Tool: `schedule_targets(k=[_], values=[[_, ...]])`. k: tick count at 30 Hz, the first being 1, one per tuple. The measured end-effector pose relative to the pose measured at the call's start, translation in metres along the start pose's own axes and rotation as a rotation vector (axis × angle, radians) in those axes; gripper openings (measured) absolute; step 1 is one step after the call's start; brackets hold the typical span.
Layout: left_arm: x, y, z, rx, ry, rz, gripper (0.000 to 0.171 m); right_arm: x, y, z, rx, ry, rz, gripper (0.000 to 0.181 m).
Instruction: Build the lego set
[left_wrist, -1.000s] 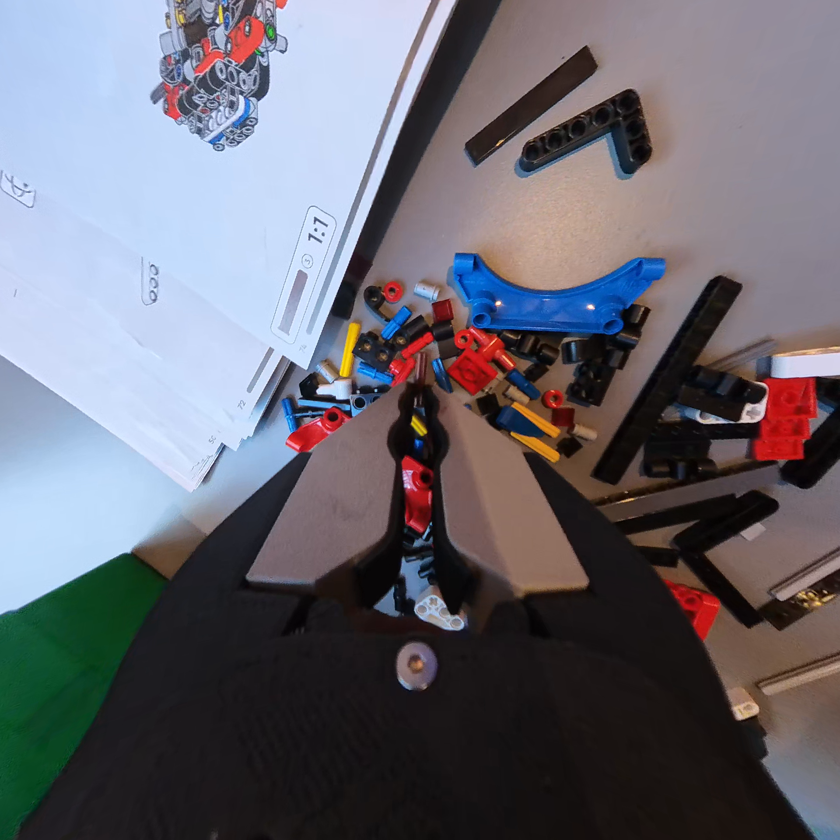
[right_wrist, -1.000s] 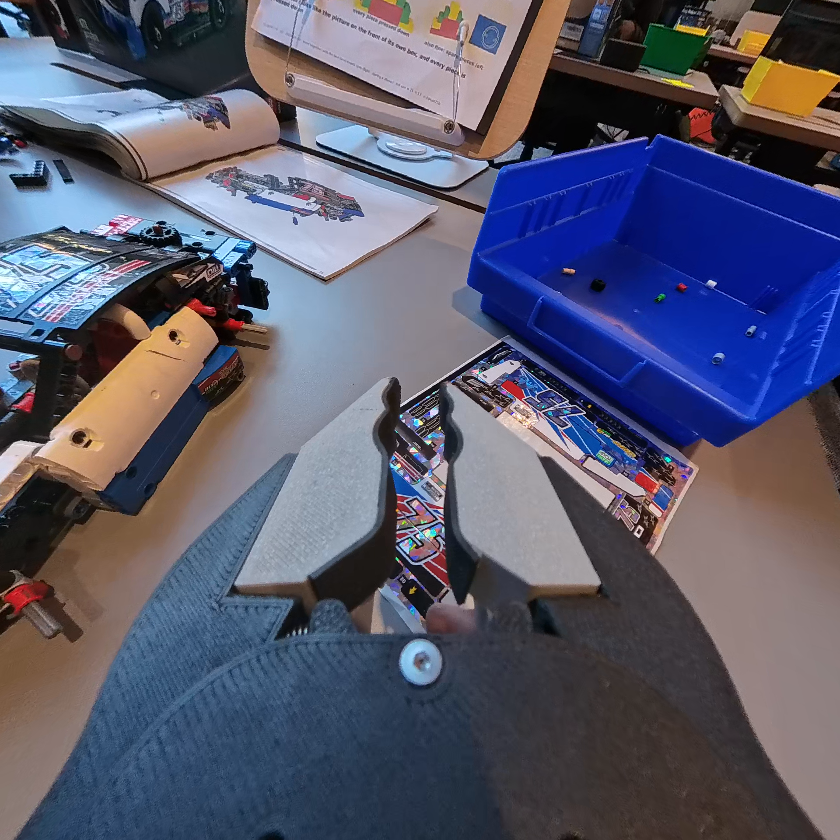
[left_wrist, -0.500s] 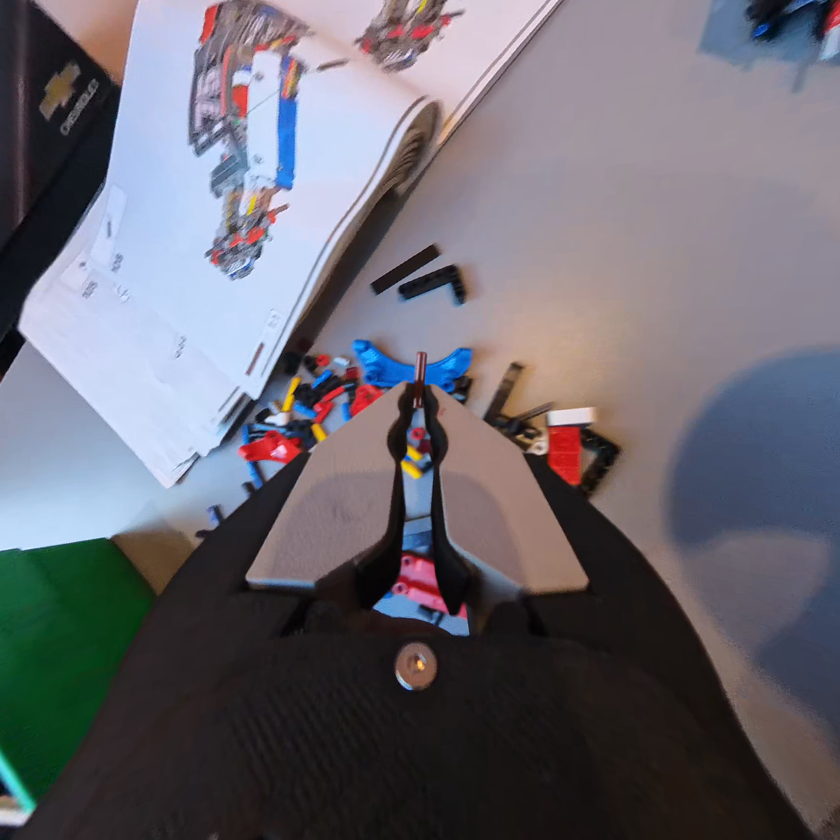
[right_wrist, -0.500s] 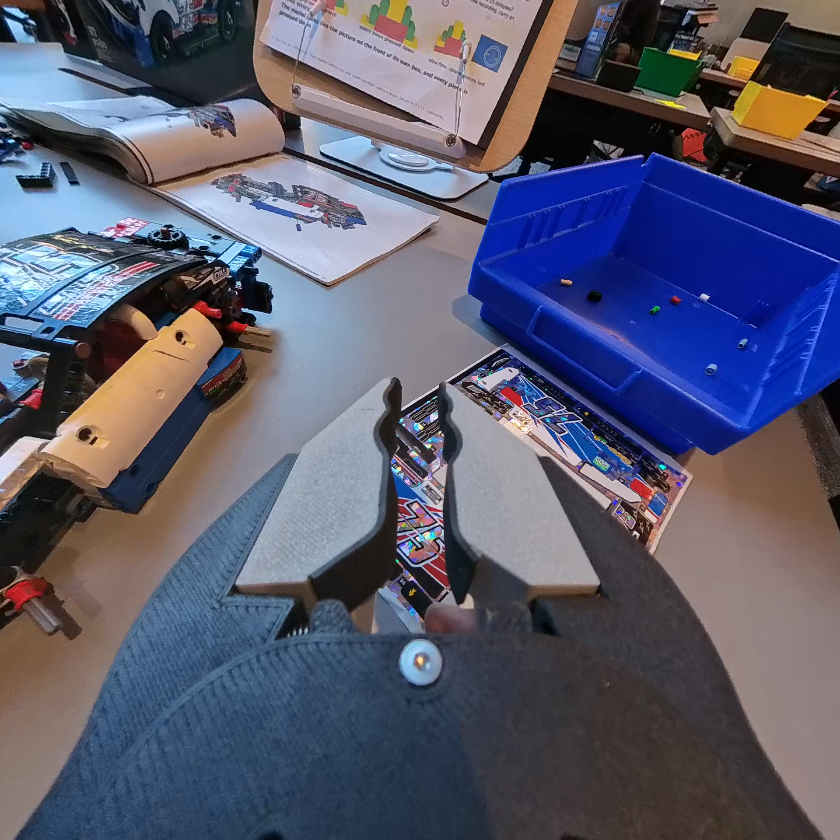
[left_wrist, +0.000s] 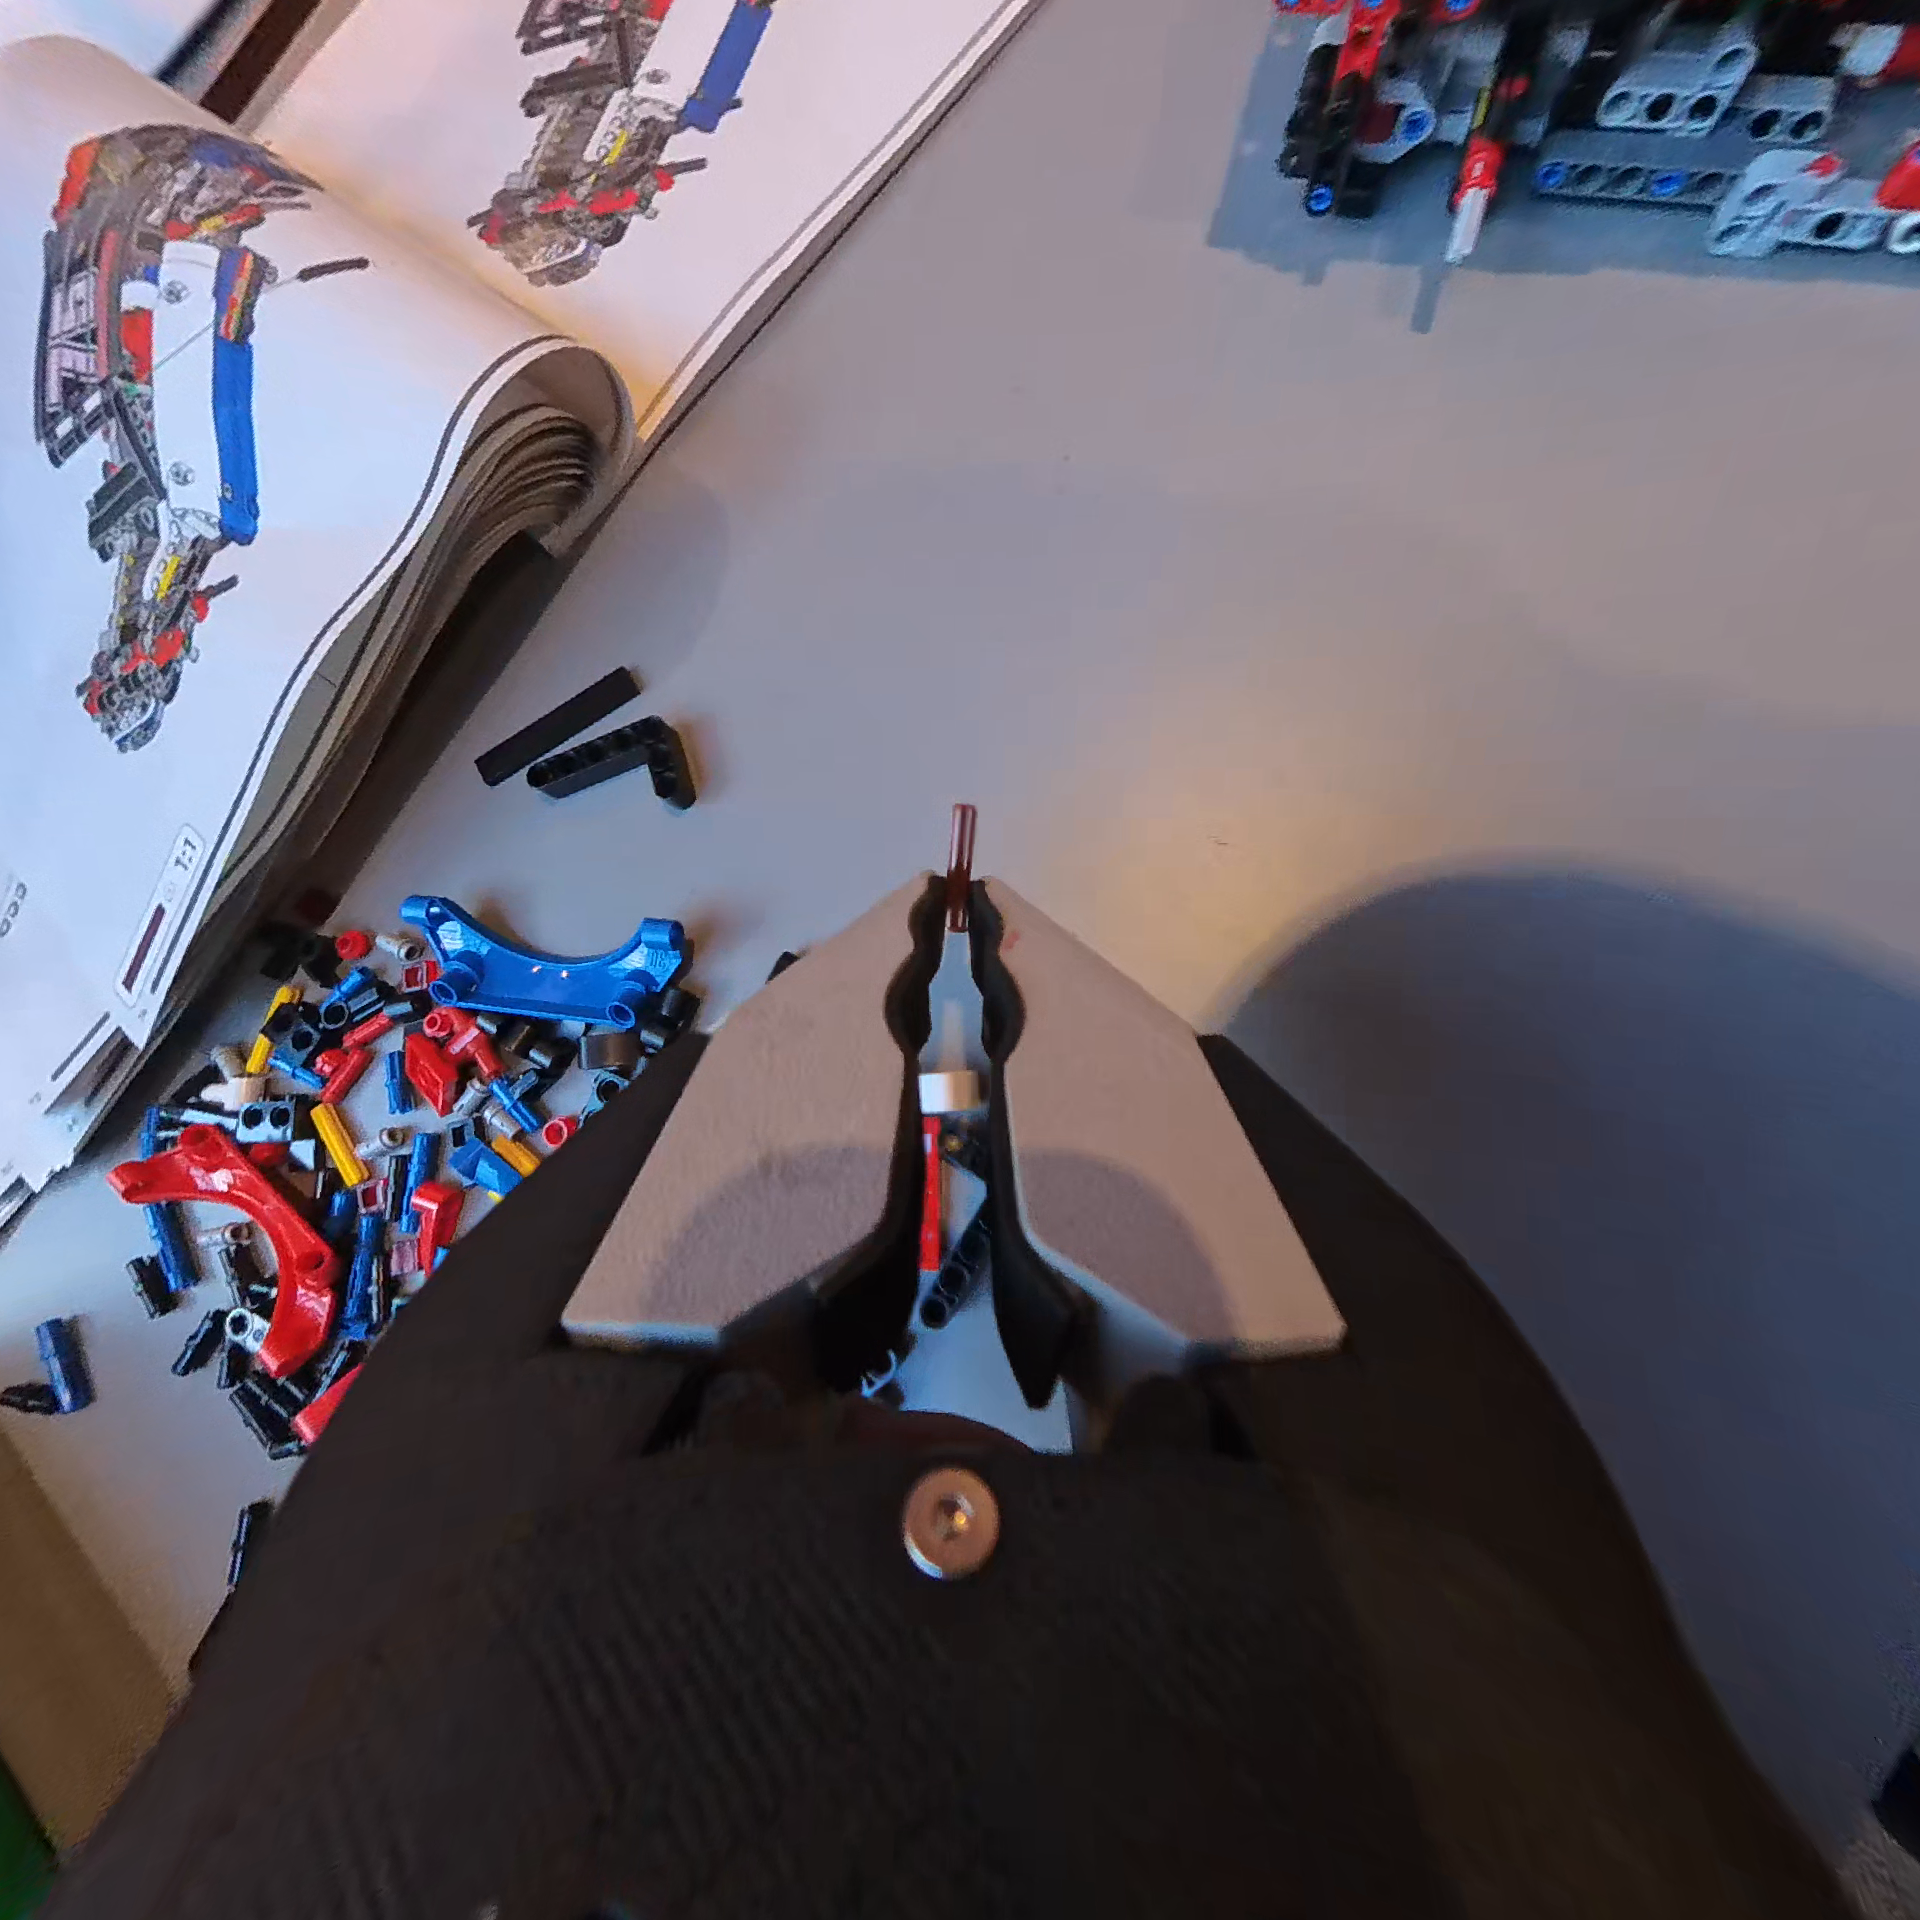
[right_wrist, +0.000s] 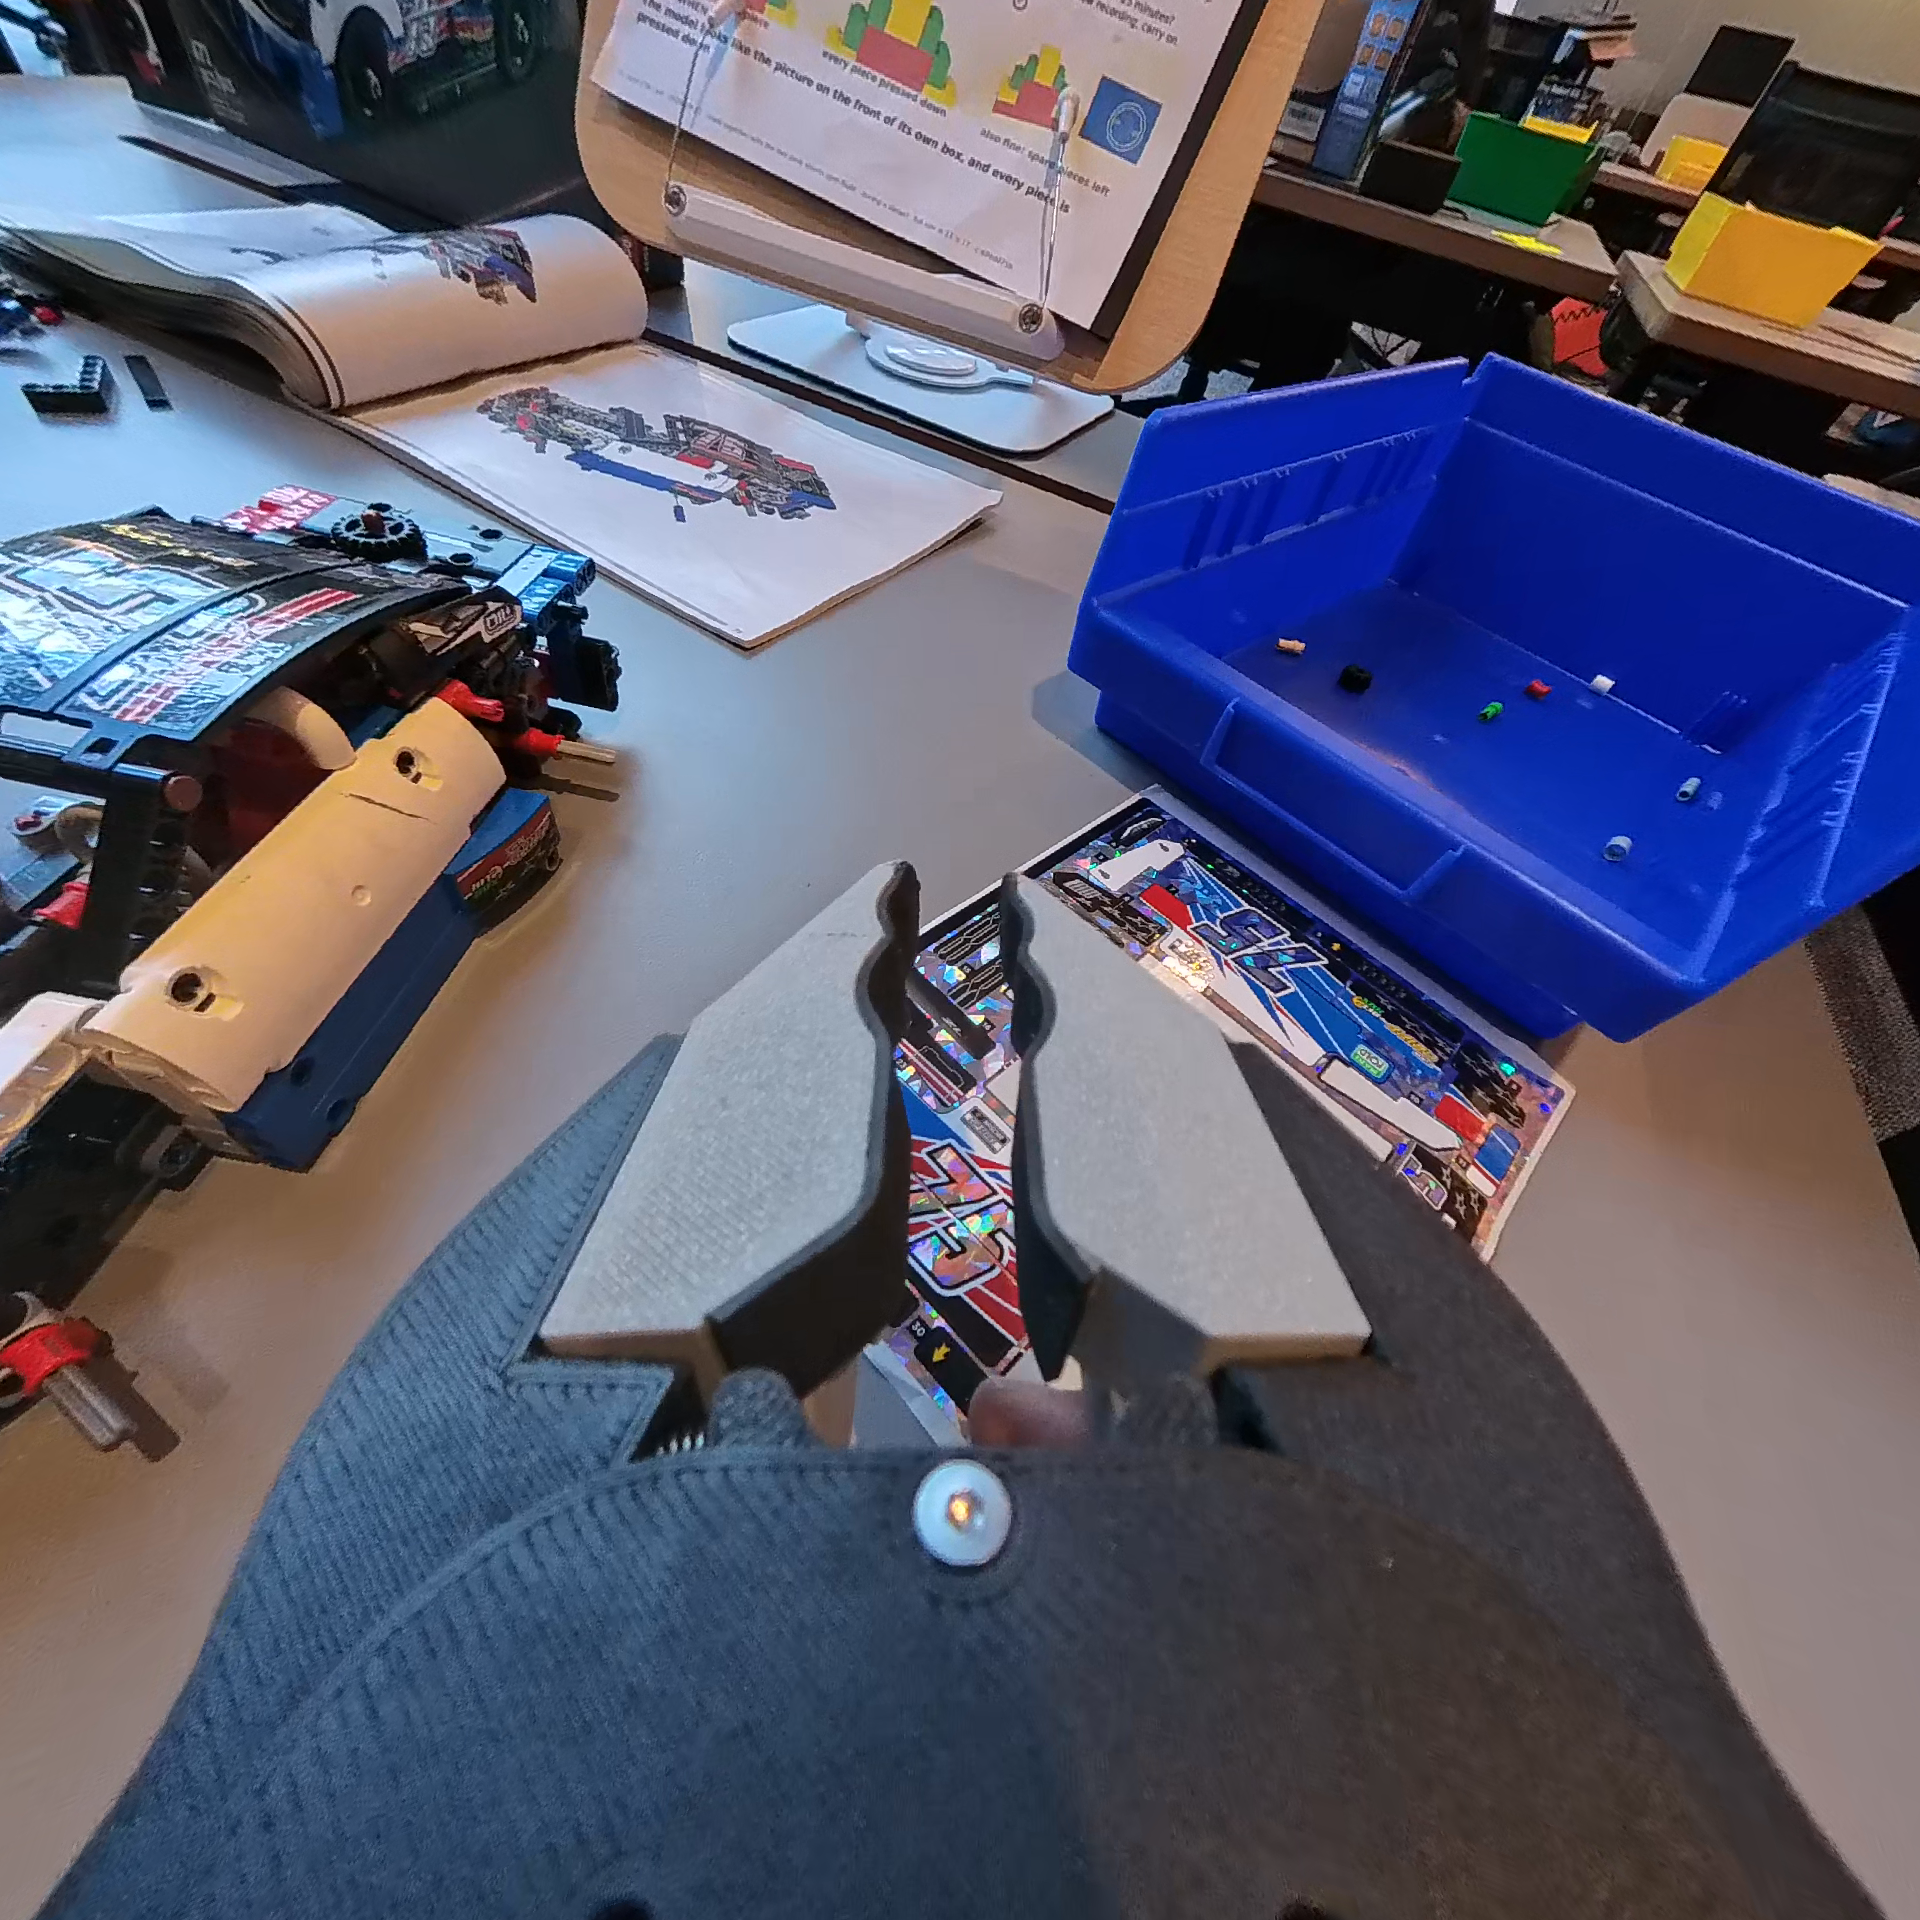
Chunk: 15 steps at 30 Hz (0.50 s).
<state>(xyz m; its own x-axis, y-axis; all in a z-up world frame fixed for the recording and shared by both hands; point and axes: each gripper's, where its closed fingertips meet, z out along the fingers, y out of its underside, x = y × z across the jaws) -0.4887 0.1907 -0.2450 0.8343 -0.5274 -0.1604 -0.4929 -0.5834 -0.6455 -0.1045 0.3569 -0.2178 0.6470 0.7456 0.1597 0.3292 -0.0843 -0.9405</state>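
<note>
Brown axle (left_wrist: 961, 844) now clear of pile (left_wrist: 395, 1101)

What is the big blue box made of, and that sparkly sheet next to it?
The blue bin looks like hard moulded plastic: one even colour, stiff ribbed walls, a soft shine. The sticker sheet looks like thin glossy foil-backed paper, since it lies flat and glitters in rainbow flecks. Whether it is paper or plastic film underneath, the pictures cannot tell.

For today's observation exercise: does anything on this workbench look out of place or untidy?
Mostly orderly. The loose parts lie in a spilled heap beside the instruction book, and the sticker sheet is partly tucked under the blue bin.
</note>
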Motion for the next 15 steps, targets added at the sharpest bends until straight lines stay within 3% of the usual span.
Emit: schedule_targets(k=[5,11,15], values=[[-0.025,0.01,-0.009,-0.03,-0.097,-0.014,0.001,0.0,0.001,0.001,-0.005,0.002,-0.003,0.013],[-0.088,0.041,-0.035,-0.154,-0.265,-0.05,0.001,0.001,0.001,0.001,-0.005,0.001,0.005,0.013],[-0.095,0.044,-0.031,-0.15,-0.274,-0.085,0.001,0.004,0.0,0.0,0.003,0.001,0.027,0.013]])
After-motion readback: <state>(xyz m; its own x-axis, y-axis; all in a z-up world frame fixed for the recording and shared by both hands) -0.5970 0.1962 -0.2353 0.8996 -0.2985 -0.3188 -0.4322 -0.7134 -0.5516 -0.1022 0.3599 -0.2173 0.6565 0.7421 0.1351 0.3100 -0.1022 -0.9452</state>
